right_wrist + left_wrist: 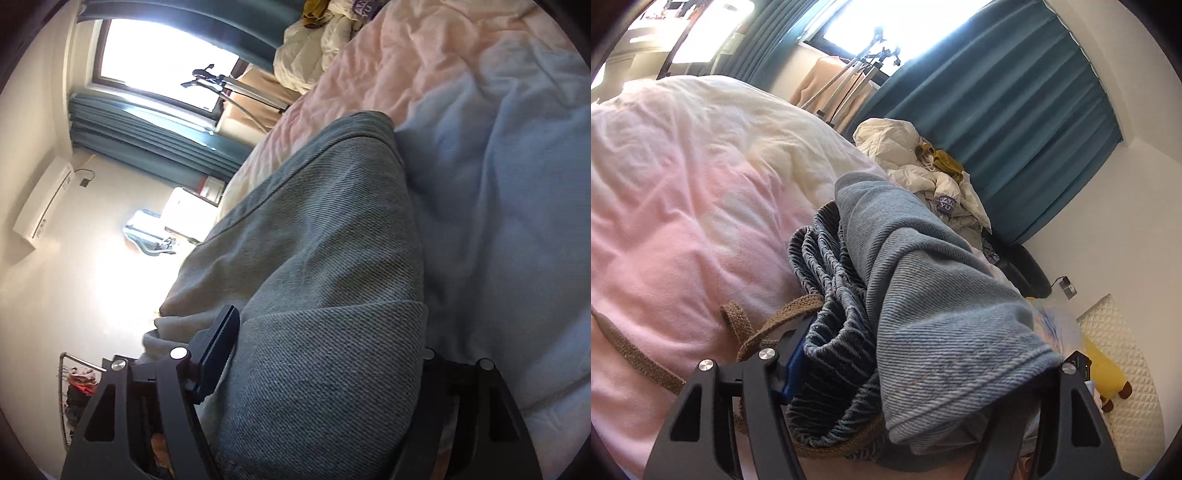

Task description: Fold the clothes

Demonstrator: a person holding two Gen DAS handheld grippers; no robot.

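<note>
While both claws grip, jeans (923, 295) lengthwise ahead

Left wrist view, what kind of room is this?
Most likely a bedroom: a bed with pink bedding, teal curtains at a bright window, and a heap of clothes waiting beyond the held jeans.

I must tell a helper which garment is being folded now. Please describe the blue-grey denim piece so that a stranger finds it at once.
Start from the big bed with the pink cover. Near its edge lies the denim garment, thick and bunched, between the left tongs. Unlike the white jacket heaped farther back by the teal curtain, it is blue-grey twill with a gathered waistband and a brown woven drawstring.
</note>
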